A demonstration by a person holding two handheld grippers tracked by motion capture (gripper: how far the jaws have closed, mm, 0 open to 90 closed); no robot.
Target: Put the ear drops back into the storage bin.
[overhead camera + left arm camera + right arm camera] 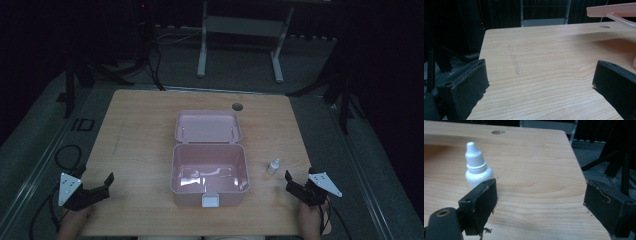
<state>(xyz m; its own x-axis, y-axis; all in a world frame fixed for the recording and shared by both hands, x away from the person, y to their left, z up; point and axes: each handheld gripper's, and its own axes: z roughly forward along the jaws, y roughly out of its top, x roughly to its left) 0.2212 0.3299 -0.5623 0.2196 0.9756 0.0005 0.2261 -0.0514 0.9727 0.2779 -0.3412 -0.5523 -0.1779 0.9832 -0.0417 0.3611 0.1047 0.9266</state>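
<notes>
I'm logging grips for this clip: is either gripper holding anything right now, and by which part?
Nothing is held. The left gripper and right gripper both stand open over bare table; the white dropper bottle stands free beyond the right jaws.

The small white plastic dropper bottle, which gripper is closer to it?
Right. The right gripper sits open just behind the small white plastic dropper bottle, on the person's side; the left gripper is across the table, beyond the open pink plastic box.
</notes>
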